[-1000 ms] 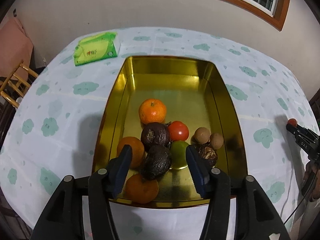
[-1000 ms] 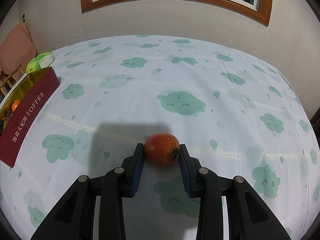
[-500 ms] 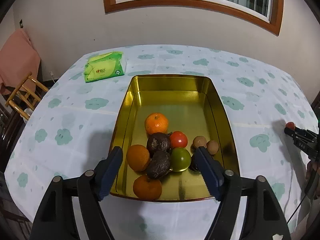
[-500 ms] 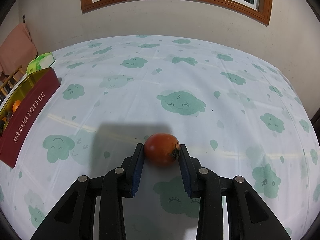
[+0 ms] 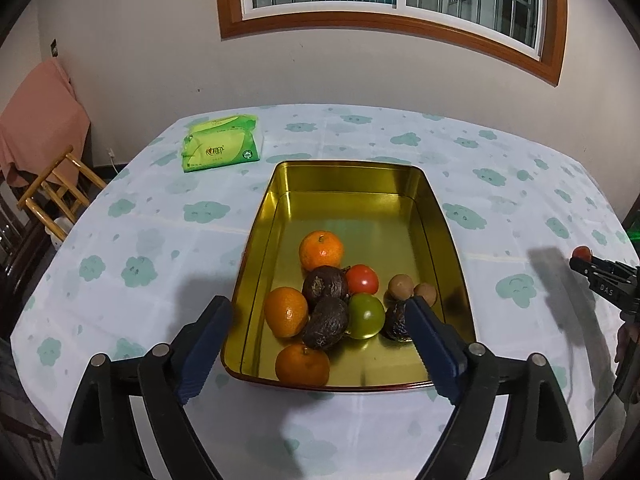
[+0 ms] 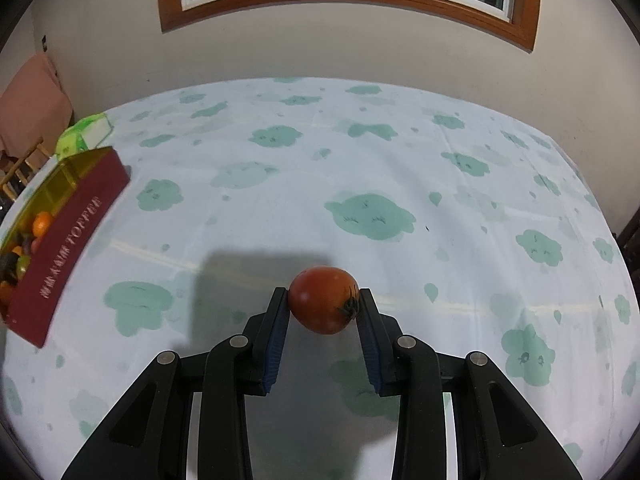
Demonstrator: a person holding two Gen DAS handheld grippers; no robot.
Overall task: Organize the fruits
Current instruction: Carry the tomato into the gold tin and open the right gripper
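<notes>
On the table (image 5: 152, 216): a cloth printed with green clouds covers it, and an open gold tin (image 5: 356, 184) with a dark red outer wall lies on the cloth.
Tin contents: all fruit sits in the near half, bunched together; the far half is bare metal.
Oranges: one orange (image 5: 321, 250) lies farthest in, a second orange (image 5: 286, 312) by the left wall, a third orange (image 5: 303, 364) against the near wall.
Dark fruits: two wrinkled dark fruits (image 5: 325, 322) touch each other in the middle of the bunch.
Tomatoes in tin: a red tomato (image 5: 362, 279) lies just behind a green tomato (image 5: 366, 316).
Small brown fruits: two small round brown fruits (image 5: 401, 286) lie near the right wall.
Left gripper (image 5: 316, 346): above the tin's near end, jaws wide and opening, nothing gripped; the fruit lies below them.
Right gripper (image 6: 323, 306): jaws pressed on both sides of a held tomato (image 6: 323, 305), stem toward the right finger, above the cloth and well apart from the tin.
Tissue pack (image 5: 219, 149): green, on the cloth beyond the tin's far left corner.
Off the table: a wooden chair (image 5: 56, 190) at left, pink cloth (image 5: 40, 116) draped behind it.
</notes>
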